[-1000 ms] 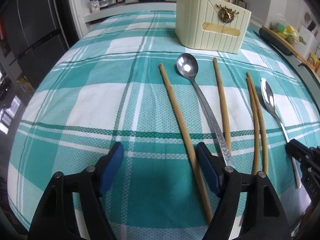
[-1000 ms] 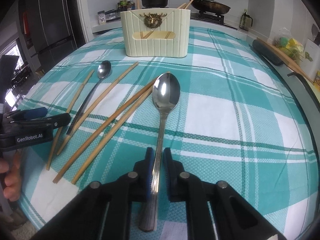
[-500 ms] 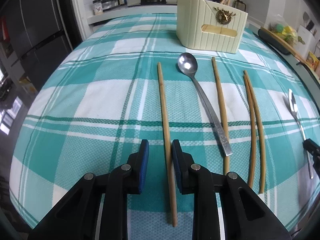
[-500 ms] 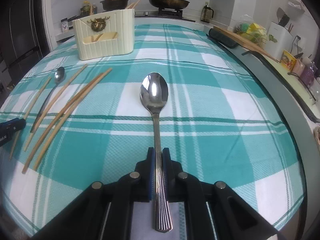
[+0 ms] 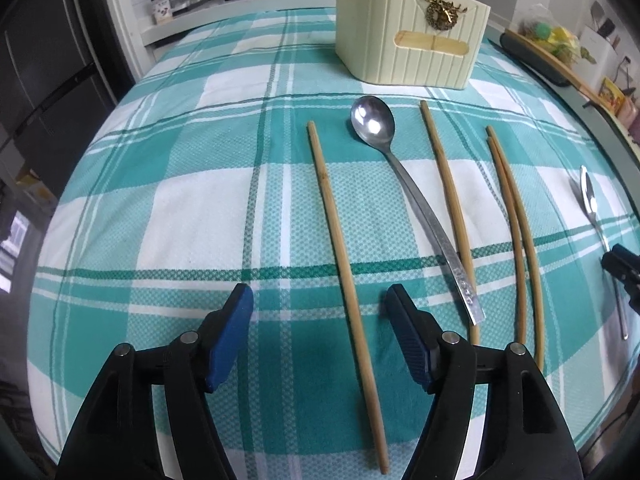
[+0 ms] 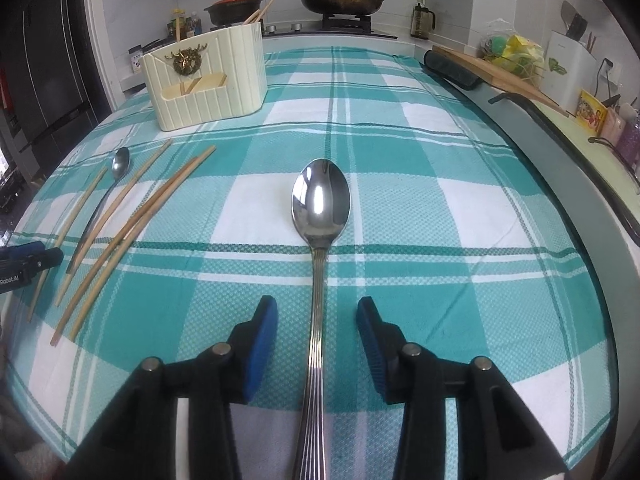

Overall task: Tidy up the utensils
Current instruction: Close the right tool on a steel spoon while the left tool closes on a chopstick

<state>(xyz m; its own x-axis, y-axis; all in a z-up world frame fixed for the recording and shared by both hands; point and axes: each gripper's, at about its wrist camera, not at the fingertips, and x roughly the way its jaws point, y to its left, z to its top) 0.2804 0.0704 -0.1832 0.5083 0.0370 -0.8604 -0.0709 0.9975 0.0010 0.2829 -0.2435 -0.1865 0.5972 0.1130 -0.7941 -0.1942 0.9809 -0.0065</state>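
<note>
Your left gripper (image 5: 320, 334) sits at six o'clock, its jaws opening, blue pads clear of the leftmost chopstick (image 5: 345, 236) that runs between them on the teal plaid cloth (image 5: 180, 208). Toward one o'clock from that chopstick lies the long spoon (image 5: 416, 200), bowl pointing to twelve. Just beside its handle is a second chopstick (image 5: 448, 208), and further toward three a pair of chopsticks (image 5: 516, 232) lies close together. At three o'clock you see a smaller spoon (image 5: 591, 204) with the right gripper's (image 5: 624, 276) tip over its handle. At twelve stands the cream utensil holder (image 5: 408, 36).
</note>
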